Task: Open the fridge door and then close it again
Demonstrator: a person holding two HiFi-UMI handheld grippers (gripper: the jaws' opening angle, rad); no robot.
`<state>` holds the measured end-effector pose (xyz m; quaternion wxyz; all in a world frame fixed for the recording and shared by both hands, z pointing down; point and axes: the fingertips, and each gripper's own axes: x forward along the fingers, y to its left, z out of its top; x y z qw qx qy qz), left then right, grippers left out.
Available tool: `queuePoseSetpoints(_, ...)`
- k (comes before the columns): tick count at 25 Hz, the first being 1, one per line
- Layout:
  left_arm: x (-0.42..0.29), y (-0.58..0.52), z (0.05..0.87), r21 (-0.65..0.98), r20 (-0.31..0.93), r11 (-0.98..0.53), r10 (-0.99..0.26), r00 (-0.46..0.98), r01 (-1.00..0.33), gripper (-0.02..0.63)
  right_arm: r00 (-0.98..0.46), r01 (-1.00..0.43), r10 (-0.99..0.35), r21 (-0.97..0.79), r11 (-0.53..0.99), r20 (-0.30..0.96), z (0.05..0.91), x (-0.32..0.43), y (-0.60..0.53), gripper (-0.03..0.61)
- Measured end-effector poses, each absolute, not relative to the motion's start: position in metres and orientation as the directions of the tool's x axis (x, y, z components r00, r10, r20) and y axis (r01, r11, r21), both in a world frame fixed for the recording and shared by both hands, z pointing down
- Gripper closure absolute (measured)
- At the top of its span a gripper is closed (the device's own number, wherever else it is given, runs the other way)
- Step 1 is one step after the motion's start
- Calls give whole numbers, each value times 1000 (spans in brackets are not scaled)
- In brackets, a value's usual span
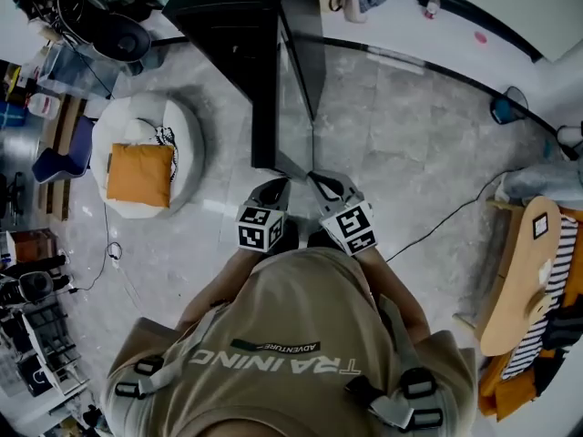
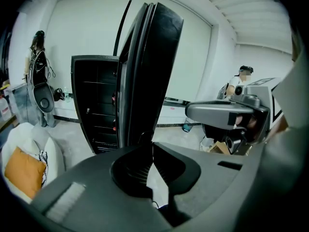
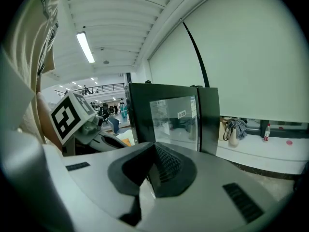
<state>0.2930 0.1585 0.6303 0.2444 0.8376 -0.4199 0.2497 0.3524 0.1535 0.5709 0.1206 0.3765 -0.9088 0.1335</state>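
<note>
The black fridge (image 1: pixel 232 25) stands ahead with its glass door (image 1: pixel 296 71) swung out toward me; shelves show inside the cabinet (image 2: pixel 94 105). In the left gripper view the door (image 2: pixel 145 71) is seen edge-on, just beyond my left gripper (image 2: pixel 153 146), whose jaws are shut with nothing between them. My right gripper (image 3: pixel 154 146) faces the door's glass pane (image 3: pixel 174 120), also shut and empty. In the head view both grippers hang side by side, left (image 1: pixel 278 188) and right (image 1: pixel 321 182), right at the door's free edge. Whether either one touches the door is hidden.
A white pouf (image 1: pixel 182 144) with an orange cushion (image 1: pixel 139 173) sits left of the fridge. A cable (image 1: pixel 437 221) runs across the grey floor at the right, near a wooden board (image 1: pixel 524 280) and striped cloth. Clutter lines the left wall. Another person (image 2: pixel 239 83) stands far off.
</note>
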Motion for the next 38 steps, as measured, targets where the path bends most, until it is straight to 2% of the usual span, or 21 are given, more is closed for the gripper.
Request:
queuePoseSetpoints(12,243,168,613,215,562,-491,-644,518,-844,612,-748,-649,-591,-147,746,301,564,312,139,583)
queuePoseSetpoints(17,227,164,614,247,559,-430,-669,490,-869,612,-744,-654,-598,-137,744,299,561,309,137,583)
queuePoseSetpoints(29,192,139,591,249,506,-435,-703,499,-865,612,-720,-661,-598,-82,746,353,554,295,130,583)
queuePoseSetpoints(38,162,126,591,244,496,-422,-720,486,-873,612,-743,-634,-572,-90,768,349,552,258,127,583)
